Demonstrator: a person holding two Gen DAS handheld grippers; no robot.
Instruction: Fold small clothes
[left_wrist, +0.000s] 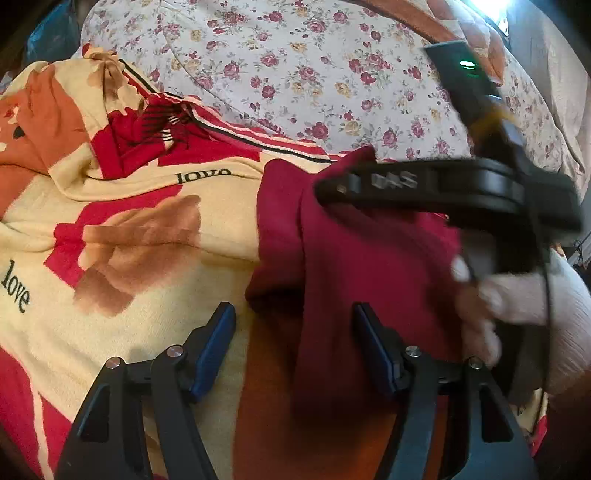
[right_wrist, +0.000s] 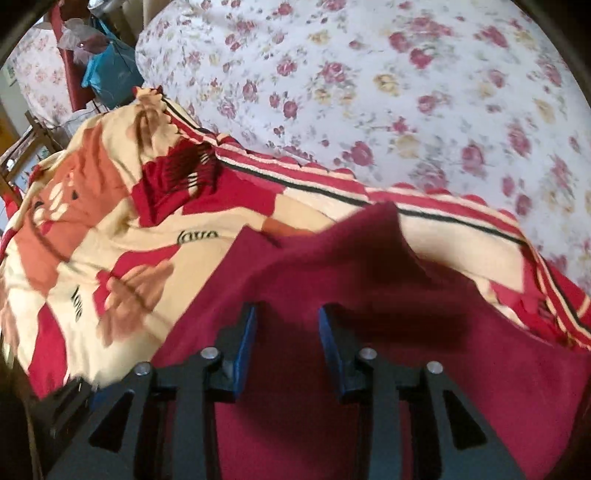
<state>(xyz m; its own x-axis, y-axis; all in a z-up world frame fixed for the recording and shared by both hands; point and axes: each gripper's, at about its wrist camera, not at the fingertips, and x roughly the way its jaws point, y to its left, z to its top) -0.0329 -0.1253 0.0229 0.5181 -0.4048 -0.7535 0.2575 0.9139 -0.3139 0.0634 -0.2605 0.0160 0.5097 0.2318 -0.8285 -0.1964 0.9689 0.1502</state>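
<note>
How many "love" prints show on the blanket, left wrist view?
2: one "love" print mid-blanket near the maroon garment, another "love" print at the left edge. Folds may hide more.

Count, both views:
- Dark red garment (left_wrist: 354, 258): 1, single piece of cloth, partly folded over itself.
- Cream-and-red blanket (left_wrist: 147, 229) printed with "love": 1. The word shows 2 times in the left wrist view.
- Floral sheet (left_wrist: 295, 66) with rose print: 1.
- Tongs: 2 sets, left tongs (left_wrist: 293, 347) and right tongs (right_wrist: 288, 332), each with 2 blue pads.
- Gloved hand (left_wrist: 517, 306): 1, seen in the left wrist view.
- Blue bag-like item (right_wrist: 107, 77) in the background: 1, too blurred to identify.
</note>
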